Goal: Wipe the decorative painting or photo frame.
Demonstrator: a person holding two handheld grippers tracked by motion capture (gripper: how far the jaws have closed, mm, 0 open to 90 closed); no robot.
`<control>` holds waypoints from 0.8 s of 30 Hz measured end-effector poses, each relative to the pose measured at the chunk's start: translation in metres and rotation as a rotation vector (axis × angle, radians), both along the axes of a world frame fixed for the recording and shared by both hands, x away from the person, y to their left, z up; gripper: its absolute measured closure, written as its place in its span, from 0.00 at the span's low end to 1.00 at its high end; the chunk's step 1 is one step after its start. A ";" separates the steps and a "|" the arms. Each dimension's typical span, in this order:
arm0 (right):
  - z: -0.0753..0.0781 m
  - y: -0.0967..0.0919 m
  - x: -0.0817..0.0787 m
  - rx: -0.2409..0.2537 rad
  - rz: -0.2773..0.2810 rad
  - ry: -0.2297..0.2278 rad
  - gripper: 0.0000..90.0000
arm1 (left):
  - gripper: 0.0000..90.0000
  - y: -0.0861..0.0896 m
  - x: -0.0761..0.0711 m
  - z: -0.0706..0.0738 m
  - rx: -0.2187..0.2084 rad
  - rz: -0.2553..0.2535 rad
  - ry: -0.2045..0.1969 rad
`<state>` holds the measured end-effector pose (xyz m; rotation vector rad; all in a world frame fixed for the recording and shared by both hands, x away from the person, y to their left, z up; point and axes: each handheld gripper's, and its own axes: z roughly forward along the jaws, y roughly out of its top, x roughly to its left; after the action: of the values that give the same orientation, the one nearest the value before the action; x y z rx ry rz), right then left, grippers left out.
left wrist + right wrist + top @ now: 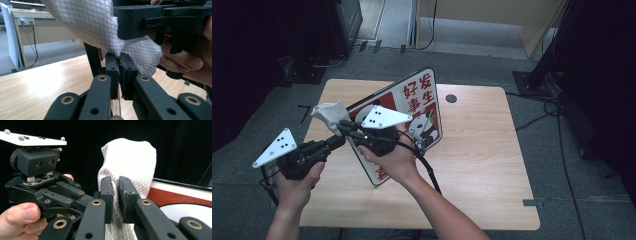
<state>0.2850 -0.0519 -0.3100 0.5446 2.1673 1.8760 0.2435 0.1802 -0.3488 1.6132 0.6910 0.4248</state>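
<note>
A white textured cloth [329, 112] hangs in the air over the left part of the wooden table [482, 150]. My left gripper [343, 138] comes in from the lower left, and in its own view the left gripper [118, 63] is shut on a lower fold of the cloth [95, 27]. My right gripper [344, 123] points left from in front of the sign board, and in its own view the right gripper [116, 192] is shut on the cloth [130, 157]. The red-and-white sign board [412, 105] with Chinese characters and pandas stands tilted behind both hands.
A round cable hole [451, 98] sits at the back of the table. A black stand base [532, 80] and cables [552, 107] lie on the floor to the right. Dark equipment [343, 20] stands at the back left. The right half of the table is bare wood.
</note>
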 end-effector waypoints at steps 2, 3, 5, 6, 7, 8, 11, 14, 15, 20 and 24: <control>0.000 0.000 0.000 0.000 0.002 -0.002 0.91 | 0.99 0.000 -0.001 0.001 0.010 0.005 -0.009; 0.000 -0.001 0.000 0.002 0.003 -0.002 0.90 | 0.99 0.001 -0.002 0.001 0.014 0.008 -0.013; 0.000 -0.002 0.000 0.013 0.005 -0.002 0.88 | 0.99 0.003 -0.003 0.002 0.020 0.018 -0.024; 0.000 -0.002 0.000 0.022 0.007 0.006 0.86 | 1.00 0.004 -0.003 0.003 0.018 0.025 -0.027; 0.000 -0.003 0.000 0.029 0.009 0.007 0.84 | 1.00 0.006 -0.003 0.003 0.016 0.030 -0.029; -0.001 -0.004 0.000 0.032 0.009 0.005 0.82 | 1.00 0.007 -0.003 0.004 0.016 0.036 -0.031; -0.003 -0.009 0.000 0.038 0.004 0.008 0.76 | 1.00 0.014 -0.003 0.004 -0.001 0.056 -0.026; -0.006 -0.019 0.000 0.044 -0.006 0.003 0.71 | 1.00 0.018 -0.003 0.005 -0.012 0.073 -0.025; -0.008 -0.023 0.001 0.047 -0.016 0.004 0.70 | 1.00 0.019 -0.003 0.005 -0.020 0.078 -0.021; -0.019 -0.050 0.007 0.055 -0.097 0.008 0.66 | 1.00 0.016 -0.001 0.003 -0.008 0.091 0.000; -0.036 -0.080 0.016 0.049 -0.191 0.021 0.64 | 1.00 0.016 0.001 0.002 0.006 0.110 0.016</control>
<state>0.3014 -0.1317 -0.3455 0.7555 2.0073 1.8323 0.2443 0.1958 -0.3468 1.5902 0.7943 0.4946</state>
